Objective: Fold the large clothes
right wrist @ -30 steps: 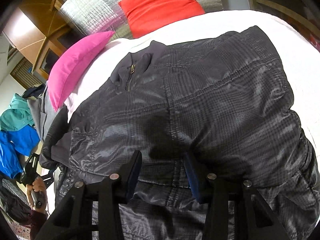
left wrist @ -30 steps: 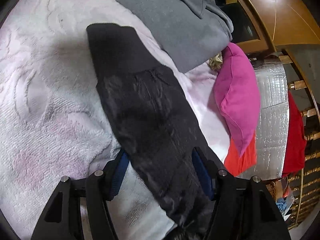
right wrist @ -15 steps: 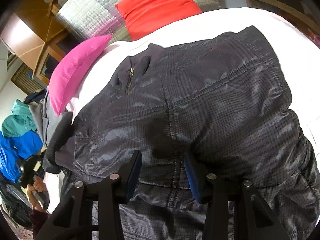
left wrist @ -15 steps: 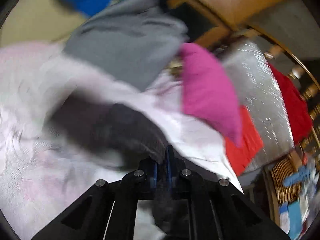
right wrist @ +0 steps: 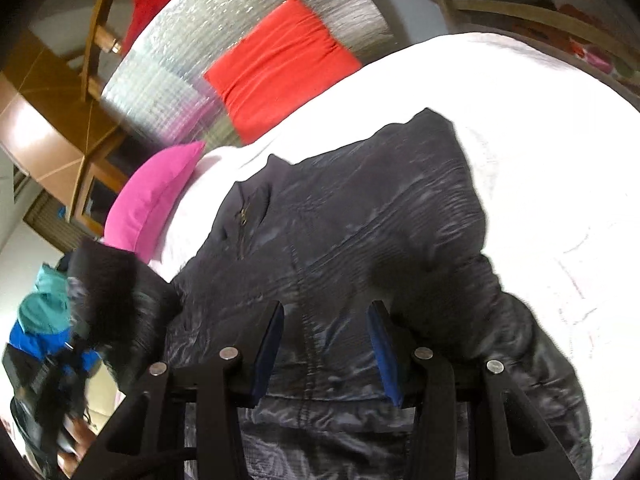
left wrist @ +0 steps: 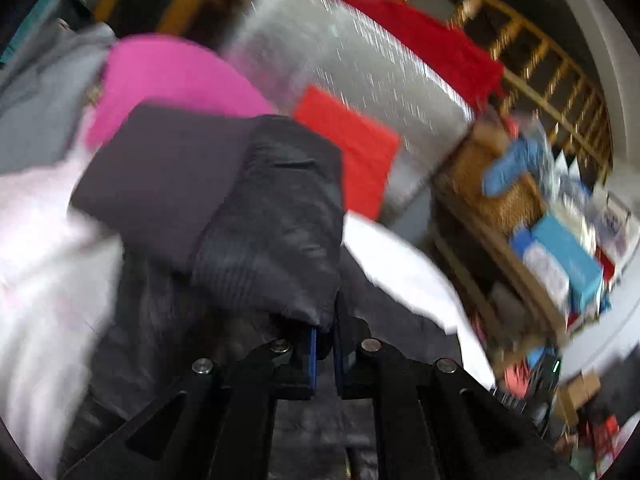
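A dark grey quilted jacket (right wrist: 360, 232) lies front up on a white and pink blanket (right wrist: 540, 168), its collar and zip towards the pillows. My left gripper (left wrist: 324, 340) is shut on the jacket's sleeve (left wrist: 272, 216) and holds it lifted, the ribbed cuff (left wrist: 160, 184) hanging over to the left. The raised sleeve also shows at the left of the right wrist view (right wrist: 116, 300). My right gripper (right wrist: 324, 344) is open, its blue pads straddling the jacket's middle seam, low over the body.
A pink pillow (right wrist: 152, 200), a red cushion (right wrist: 276, 64) and a silver foil panel (right wrist: 180, 64) stand at the bed's head. A grey garment (left wrist: 36, 92) lies left. A wicker basket and boxes (left wrist: 552, 232) crowd the right side. Wooden rails run behind.
My left gripper shut on the sleeve, lifted it off the blanket and swung it right over the jacket. The right gripper stayed open and drew back slightly.
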A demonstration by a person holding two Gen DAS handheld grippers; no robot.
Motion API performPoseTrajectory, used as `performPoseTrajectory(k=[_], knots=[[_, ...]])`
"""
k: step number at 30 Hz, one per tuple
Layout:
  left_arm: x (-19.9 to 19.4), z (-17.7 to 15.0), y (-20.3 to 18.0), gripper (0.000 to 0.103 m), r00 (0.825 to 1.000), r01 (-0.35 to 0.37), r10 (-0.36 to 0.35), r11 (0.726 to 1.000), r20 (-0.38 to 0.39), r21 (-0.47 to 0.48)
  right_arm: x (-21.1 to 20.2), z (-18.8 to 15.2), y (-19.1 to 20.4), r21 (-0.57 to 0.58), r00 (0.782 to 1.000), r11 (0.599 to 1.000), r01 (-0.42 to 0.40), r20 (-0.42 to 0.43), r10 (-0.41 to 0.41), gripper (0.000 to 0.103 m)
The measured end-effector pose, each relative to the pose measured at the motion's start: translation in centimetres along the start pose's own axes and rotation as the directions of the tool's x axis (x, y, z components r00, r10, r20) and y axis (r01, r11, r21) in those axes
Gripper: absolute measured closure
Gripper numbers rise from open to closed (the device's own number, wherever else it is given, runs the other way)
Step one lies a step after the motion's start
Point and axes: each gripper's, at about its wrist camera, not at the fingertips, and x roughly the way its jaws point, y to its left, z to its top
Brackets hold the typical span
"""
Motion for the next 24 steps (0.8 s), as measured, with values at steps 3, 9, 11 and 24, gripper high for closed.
performPoseTrajectory(k=[3,9,11,24], knots=[[3.0,-3.3,-1.1,0.097,0.994,-0.027,0.030,0.999,-0.107,0.035,-0.5,0.4,-0.6,0.018,1.000,1.000,-0.003,0.012,0.003,0.056],[7.4,-8.5,-0.8,0.096,0.935,-0.104,0.118,0.993,-0.334,0.061,-1.1,1.2,-1.5,0.049,1.000,0.999,-0.021,0.020,0.020,0.056],[6.4,-8.3,-0.8,0.093,0.932,-0.099,0.114,0.993,-0.345,0.059,-1.0,1.3,-1.5,0.051,1.000,0.998,-0.029,0.013,0.029,0.053],[-4.8,-3.5,1.0,0.026,0.993,0.008,-0.011,1.000,-0.114,-0.027,-1.3,-0.3,2.0,-0.057,0.991,0.991,-0.124,-0.049,0.122,0.039]])
